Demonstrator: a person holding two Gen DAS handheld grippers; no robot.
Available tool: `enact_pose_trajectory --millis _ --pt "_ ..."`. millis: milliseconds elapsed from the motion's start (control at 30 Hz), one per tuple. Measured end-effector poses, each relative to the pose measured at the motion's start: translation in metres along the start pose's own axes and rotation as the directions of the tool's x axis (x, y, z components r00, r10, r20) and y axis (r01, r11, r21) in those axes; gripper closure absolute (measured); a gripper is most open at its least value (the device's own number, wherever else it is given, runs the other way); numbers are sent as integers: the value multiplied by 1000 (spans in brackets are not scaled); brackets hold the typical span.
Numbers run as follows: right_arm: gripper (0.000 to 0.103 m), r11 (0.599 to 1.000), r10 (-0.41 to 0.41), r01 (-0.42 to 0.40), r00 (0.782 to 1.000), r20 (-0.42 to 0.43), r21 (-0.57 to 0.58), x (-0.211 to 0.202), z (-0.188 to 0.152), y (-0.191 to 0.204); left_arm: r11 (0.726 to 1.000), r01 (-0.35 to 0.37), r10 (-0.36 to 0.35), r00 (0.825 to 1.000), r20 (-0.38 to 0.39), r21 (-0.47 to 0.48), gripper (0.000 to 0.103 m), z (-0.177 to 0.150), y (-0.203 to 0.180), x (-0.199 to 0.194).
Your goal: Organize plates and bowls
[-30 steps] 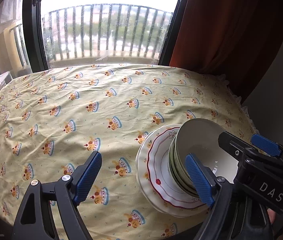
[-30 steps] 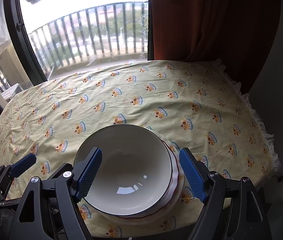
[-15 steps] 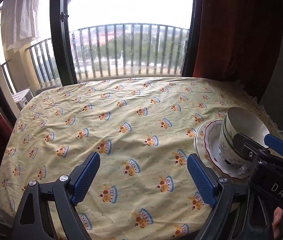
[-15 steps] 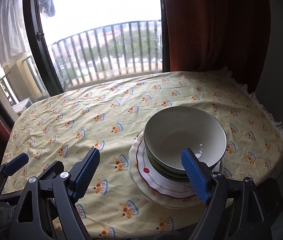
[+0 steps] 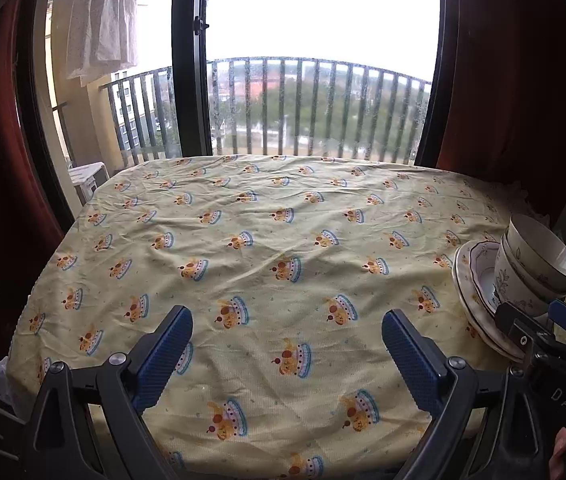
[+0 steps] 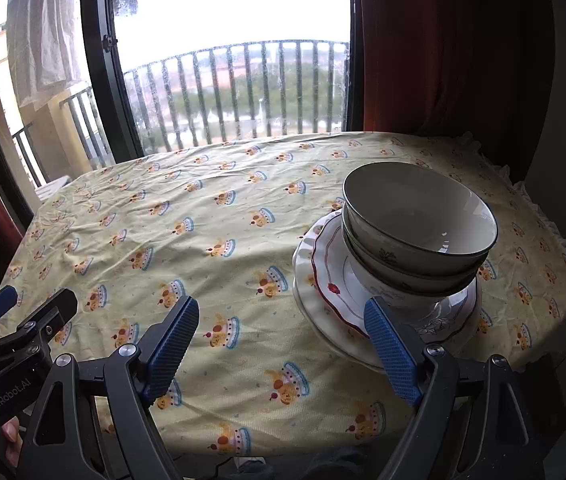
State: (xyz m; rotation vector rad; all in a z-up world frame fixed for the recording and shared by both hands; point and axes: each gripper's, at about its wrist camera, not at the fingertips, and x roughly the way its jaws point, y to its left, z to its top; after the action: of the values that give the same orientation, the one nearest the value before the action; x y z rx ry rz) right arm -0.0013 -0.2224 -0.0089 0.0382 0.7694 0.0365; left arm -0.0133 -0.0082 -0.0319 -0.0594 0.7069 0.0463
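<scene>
Bowls, pale with dark rims and leaf prints, sit nested on stacked scallop-edged plates, one red-trimmed, at three o'clock on the yellow-clothed surface. Right tongs and left tongs both gape wide, gripping nothing, touching nothing.

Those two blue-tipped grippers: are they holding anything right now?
Nothing. The left gripper and right gripper are both open and empty; the stacked bowls sit on plates.

We find the worktop bare across its left and middle; only the stacked bowls on plates obstruct the right edge.
</scene>
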Motion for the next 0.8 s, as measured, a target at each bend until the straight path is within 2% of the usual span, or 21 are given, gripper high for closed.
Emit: enact_pose_trajectory --millis 200,800 --pt "10 1000 18 -18 1000 21 6 -3 0 -1 999 -2 2 1000 18 49 0 -2 -12 -6" --pt "9 999 40 -40 999 20 -10 -3 3 -10 1000 -28 28 999 17 -3 0 -2 -14 -8"
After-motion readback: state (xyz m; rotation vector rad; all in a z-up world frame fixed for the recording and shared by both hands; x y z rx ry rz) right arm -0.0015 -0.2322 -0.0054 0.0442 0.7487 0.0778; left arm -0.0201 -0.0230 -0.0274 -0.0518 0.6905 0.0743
